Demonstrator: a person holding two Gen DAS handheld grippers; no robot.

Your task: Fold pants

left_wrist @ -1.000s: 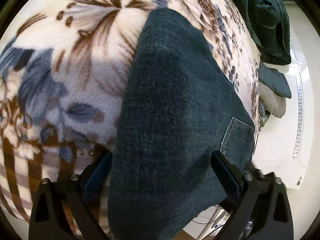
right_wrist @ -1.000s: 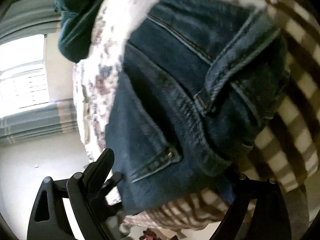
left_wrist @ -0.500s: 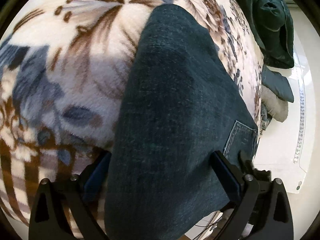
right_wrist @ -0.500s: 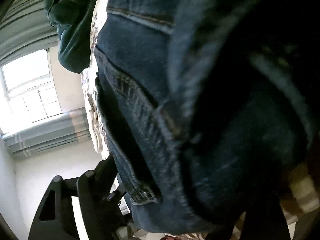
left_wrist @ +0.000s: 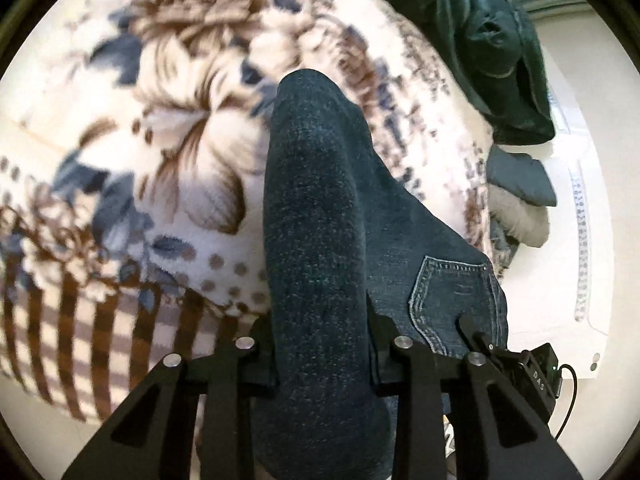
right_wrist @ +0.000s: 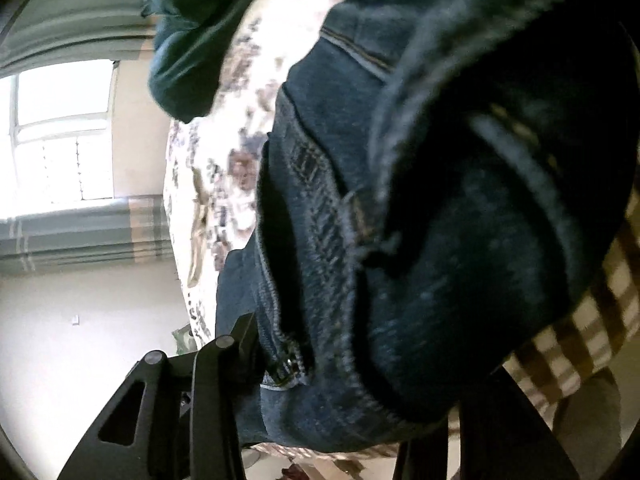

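**Jeans gripped at both ends over the floral blanket**

Denim filled both views. The jeans [left_wrist: 320, 216] lay on a floral fleece blanket [left_wrist: 168, 140], and in the left wrist view their long axis ran straight away from the camera, a folded leg rising as a ridge towards the far side. The left gripper [left_wrist: 322, 344] had closed in on that ridge, fingers pressing the cloth from either side. A back pocket [left_wrist: 452, 300] showed just right of it, and a dark green garment [left_wrist: 492, 48] lay heaped at the blanket's far right.

Only the right wrist view showed the zipper fly [right_wrist: 280, 320], a window [right_wrist: 60, 132] and striped curtains [right_wrist: 80, 236]. There the right gripper [right_wrist: 352, 392] had bunched denim packed between its fingers; the right finger was mostly hidden, so I could not tell whether it was clamped.
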